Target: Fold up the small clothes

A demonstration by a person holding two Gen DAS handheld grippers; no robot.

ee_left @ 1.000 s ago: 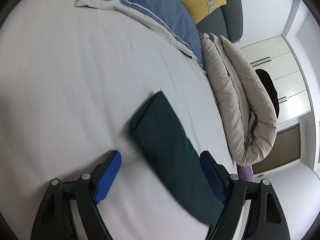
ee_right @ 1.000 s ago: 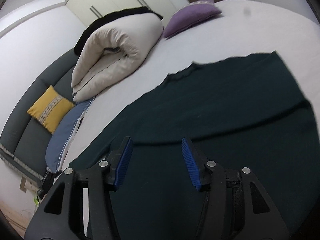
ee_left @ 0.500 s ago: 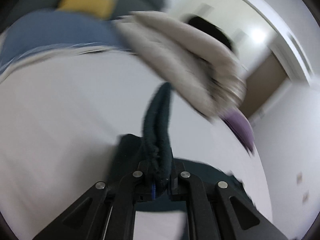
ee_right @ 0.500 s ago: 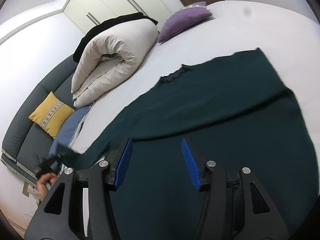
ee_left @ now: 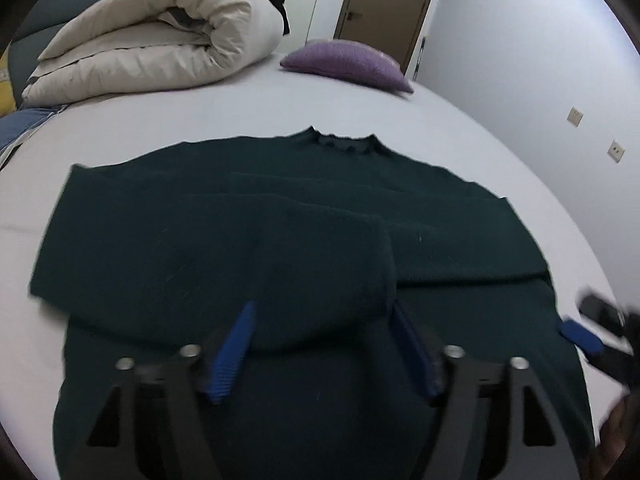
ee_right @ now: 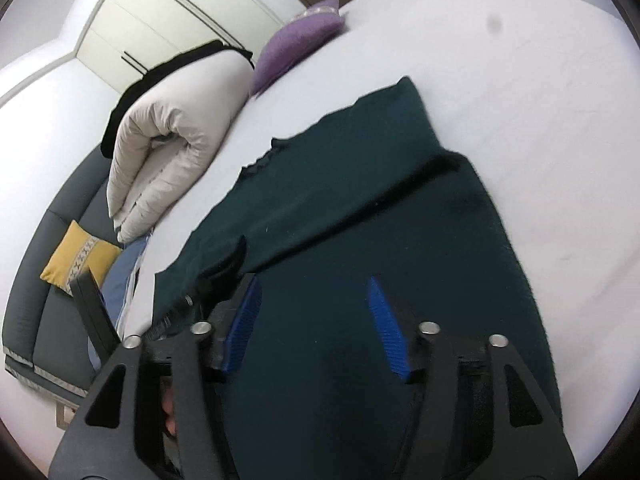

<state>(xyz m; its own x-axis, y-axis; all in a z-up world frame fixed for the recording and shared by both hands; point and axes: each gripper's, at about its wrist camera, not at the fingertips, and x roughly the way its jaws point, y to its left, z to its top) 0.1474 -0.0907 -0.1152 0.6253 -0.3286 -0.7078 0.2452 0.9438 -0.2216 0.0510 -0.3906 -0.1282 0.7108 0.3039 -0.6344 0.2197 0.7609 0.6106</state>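
The dark green knit sweater [ee_left: 304,240] lies flat on the white round bed [ee_left: 460,120], frilled collar [ee_left: 344,142] toward the far side, approx. centred on the sheet. Both sleeves are folded in across the chest: the one on the left of the left wrist view lies on top, its cuff end resting just ahead of the left gripper [ee_left: 324,344]; the other sleeve runs under it from the right shoulder.

The left gripper hangs over the lower half of the sweater, blue-padded jaws spreading apart w/ nothing pinched between them, only fabric below. The right gripper [ee_right: 316,324] is also above the sweater body, nearer the hem, jaws opening, no cloth caught between the pads. In the left wrist view its blue pad shows at the right edge, blurred, so whether it touches the fabric cannot be told.

Beyond the collar, well apart from the sweater, sit a rolled beige duvet [ee_left: 160,36] and a purple cushion [ee_left: 348,64]. Farther left in the right wrist view: a yellow patterned cushion [ee_right: 80,256] on a grey sofa [ee_right: 60,320], and a blue pillow [ee_right: 128,276] at the bed's edge. White wardrobe doors [ee_right: 180,12] stand behind.
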